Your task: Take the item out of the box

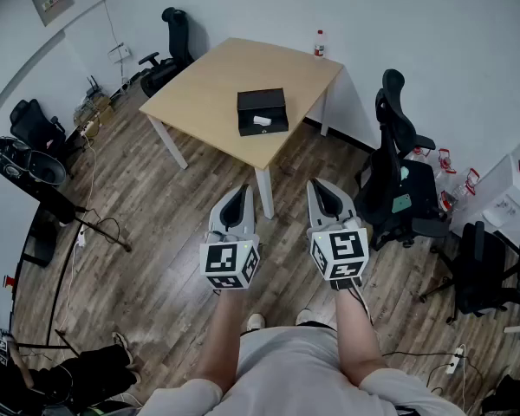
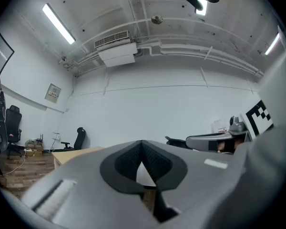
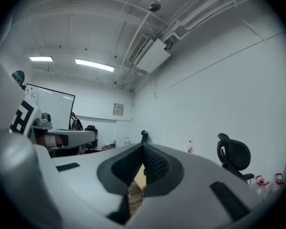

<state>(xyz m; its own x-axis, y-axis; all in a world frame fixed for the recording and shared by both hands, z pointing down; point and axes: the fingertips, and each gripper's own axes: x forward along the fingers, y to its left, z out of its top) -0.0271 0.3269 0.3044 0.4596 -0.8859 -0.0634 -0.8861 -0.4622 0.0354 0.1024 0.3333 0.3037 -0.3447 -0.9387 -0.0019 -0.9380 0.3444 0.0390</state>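
Observation:
A black box [image 1: 263, 112] lies open on the light wooden table [image 1: 208, 85], with a small white item [image 1: 262, 120] inside it. I stand well short of the table and hold both grippers in front of me over the floor. My left gripper [image 1: 240, 199] is shut with nothing in it. Beside it, my right gripper [image 1: 323, 193] is also shut and empty. In the left gripper view the left gripper's [image 2: 142, 145] jaws meet at the tip, and the right gripper's [image 3: 143, 148] jaws do the same in the right gripper view.
A bottle [image 1: 319, 43] stands at the table's far corner. Black office chairs stand behind the table [image 1: 169, 46], to its right [image 1: 397, 163] and further right [image 1: 485, 271]. A folded black stand [image 1: 30, 167] and cables lie at the left on the wood floor.

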